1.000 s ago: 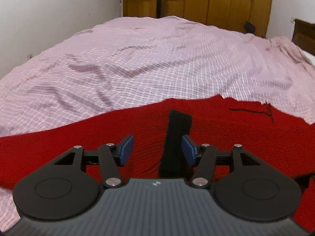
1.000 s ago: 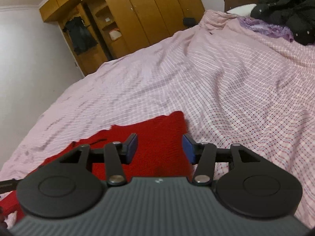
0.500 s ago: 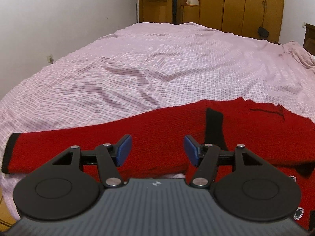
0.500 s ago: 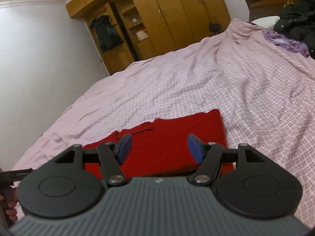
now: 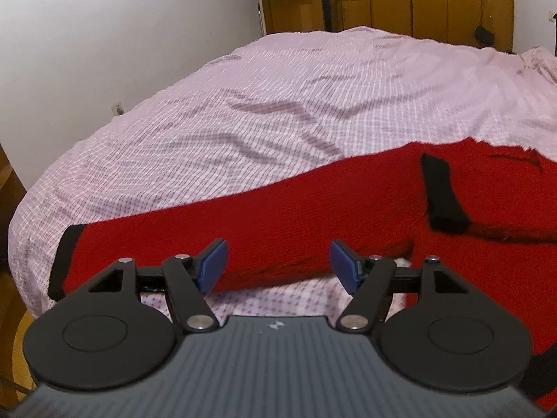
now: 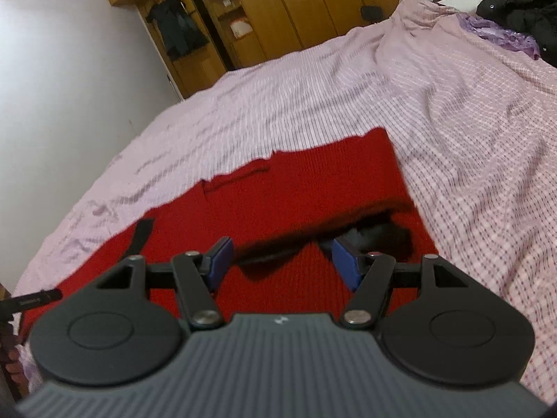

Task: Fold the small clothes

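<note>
Both your claws, left gripper (image 5: 276,266) and right gripper (image 6: 280,263), have just been opening and hold nothing over the red sweater (image 5: 313,205): one sleeve is folded, so grab the other sleeve (image 5: 195,240) next.

A red knit sweater (image 5: 348,205) with black cuffs lies flat on a pink checked bedspread (image 5: 313,97). One sleeve (image 5: 195,240) stretches out left toward the bed's edge, ending in a black cuff (image 5: 64,261); another black cuff (image 5: 442,191) rests on the sweater's body.
</note>
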A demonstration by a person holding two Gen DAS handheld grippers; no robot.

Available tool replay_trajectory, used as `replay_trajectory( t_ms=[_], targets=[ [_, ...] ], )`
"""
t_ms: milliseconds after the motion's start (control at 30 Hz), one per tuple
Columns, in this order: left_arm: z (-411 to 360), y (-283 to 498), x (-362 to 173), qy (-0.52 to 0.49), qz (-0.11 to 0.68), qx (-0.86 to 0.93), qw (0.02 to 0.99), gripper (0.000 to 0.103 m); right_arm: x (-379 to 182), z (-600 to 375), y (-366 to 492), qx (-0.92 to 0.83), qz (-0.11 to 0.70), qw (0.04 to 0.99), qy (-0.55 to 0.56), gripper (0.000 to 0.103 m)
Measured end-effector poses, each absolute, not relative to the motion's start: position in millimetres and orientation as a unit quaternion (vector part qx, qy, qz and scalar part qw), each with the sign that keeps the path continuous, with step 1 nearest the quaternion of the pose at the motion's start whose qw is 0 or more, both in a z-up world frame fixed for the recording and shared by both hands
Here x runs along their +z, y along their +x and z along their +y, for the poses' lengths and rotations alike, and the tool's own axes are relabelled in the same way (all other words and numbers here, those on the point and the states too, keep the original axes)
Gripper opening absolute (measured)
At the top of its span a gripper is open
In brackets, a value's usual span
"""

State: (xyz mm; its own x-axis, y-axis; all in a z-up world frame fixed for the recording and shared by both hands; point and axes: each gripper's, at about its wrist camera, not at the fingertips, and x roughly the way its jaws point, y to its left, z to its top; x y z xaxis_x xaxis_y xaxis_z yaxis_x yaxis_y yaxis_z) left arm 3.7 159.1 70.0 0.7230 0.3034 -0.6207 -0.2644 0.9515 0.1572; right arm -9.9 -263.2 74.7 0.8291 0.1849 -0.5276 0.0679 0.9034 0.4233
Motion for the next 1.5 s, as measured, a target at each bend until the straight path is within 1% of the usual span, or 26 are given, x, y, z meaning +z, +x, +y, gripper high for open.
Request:
replay_trajectory(
  t_ms=[100, 400, 567, 833, 1067, 1267, 1467, 1500],
  targets=[
    [163.5, 3.0, 63.7, 0.042, 0.346, 0.161, 0.924, 0.075, 70.5, -259.1, -13.5, 0.031, 0.296, 0.932, 0.208, 0.065],
    [169.0, 3.9, 45.2, 0.086, 0.364, 0.157, 0.914, 0.076, 50.1, -246.0, -11.5, 0.022, 0.333, 0.922, 0.196, 0.065],
    [173.5, 8.5, 32.6, 0.097, 0.37, 0.166, 0.909, 0.076, 47.0, -240.3, -11.1, 0.016, 0.337, 0.924, 0.181, 0.065],
    [185.8, 25.2, 31.1, 0.116, 0.366, 0.185, 0.905, 0.076, 46.1, -237.2, -10.2, 0.01, 0.339, 0.925, 0.173, 0.065],
    [208.7, 44.4, 23.8, 0.09, 0.394, 0.169, 0.899, 0.076, 45.7, -236.0, -10.2, 0.006, 0.339, 0.925, 0.174, 0.065],
    [222.7, 50.3, 19.8, 0.072, 0.403, 0.157, 0.899, 0.083, 45.7, -236.9, -14.2, 0.006, 0.337, 0.924, 0.18, 0.065],
    [224.5, 50.7, 18.6, 0.066, 0.405, 0.153, 0.899, 0.083, 47.0, -237.4, -17.9, 0.006, 0.336, 0.923, 0.187, 0.065],
    [224.6, 49.8, 19.3, 0.065, 0.402, 0.154, 0.9, 0.081, 47.2, -238.0, -18.7, 0.006, 0.335, 0.923, 0.188, 0.065]
  ],
)
